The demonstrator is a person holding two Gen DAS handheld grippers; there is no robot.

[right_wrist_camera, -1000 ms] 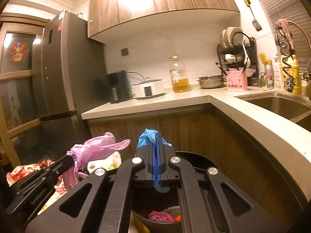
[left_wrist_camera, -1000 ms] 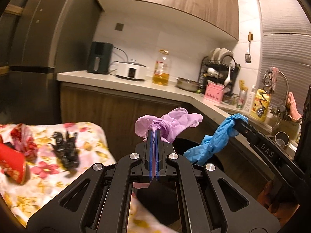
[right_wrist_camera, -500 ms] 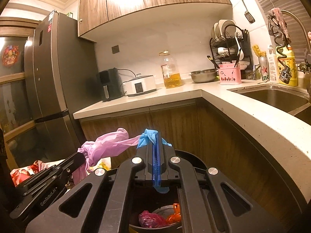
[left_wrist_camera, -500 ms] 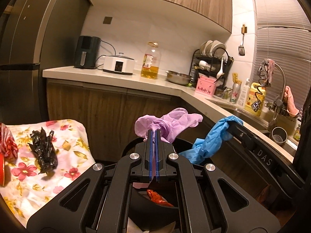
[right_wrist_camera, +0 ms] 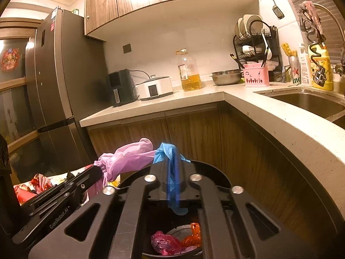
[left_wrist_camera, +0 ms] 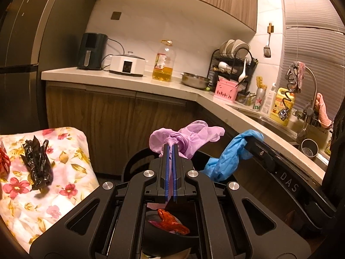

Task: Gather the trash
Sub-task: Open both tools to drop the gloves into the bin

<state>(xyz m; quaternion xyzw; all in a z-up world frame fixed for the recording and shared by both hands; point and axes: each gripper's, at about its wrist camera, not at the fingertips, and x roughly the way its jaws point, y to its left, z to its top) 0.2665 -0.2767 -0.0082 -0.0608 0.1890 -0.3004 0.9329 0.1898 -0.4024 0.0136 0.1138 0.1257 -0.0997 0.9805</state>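
My left gripper (left_wrist_camera: 170,145) is shut on a crumpled pink plastic bag (left_wrist_camera: 194,133), held above the round black bin (left_wrist_camera: 133,161). My right gripper (right_wrist_camera: 173,151) hangs over the same bin (right_wrist_camera: 215,170) with a blue plastic bag (right_wrist_camera: 166,151) between its jaws. Those jaws are blurred and opening, and the bag still hangs from them. In the left wrist view the blue bag (left_wrist_camera: 228,157) droops from the right gripper (left_wrist_camera: 254,139). In the right wrist view the pink bag (right_wrist_camera: 127,157) sticks out of the left gripper (right_wrist_camera: 97,170). Pink trash (right_wrist_camera: 163,243) and orange trash (right_wrist_camera: 194,235) lie in the bin.
A flowered tablecloth (left_wrist_camera: 64,183) at the left carries a black crumpled bag (left_wrist_camera: 37,161) and a red wrapper (left_wrist_camera: 4,159). The L-shaped counter (right_wrist_camera: 280,125) with wooden cabinets wraps behind and right of the bin. A tall fridge (right_wrist_camera: 54,86) stands at the left.
Both grippers have moved forward over the bin, so its inside now shows below them. The right jaws, tight on the blue bag before, now look blurred and slightly parted.
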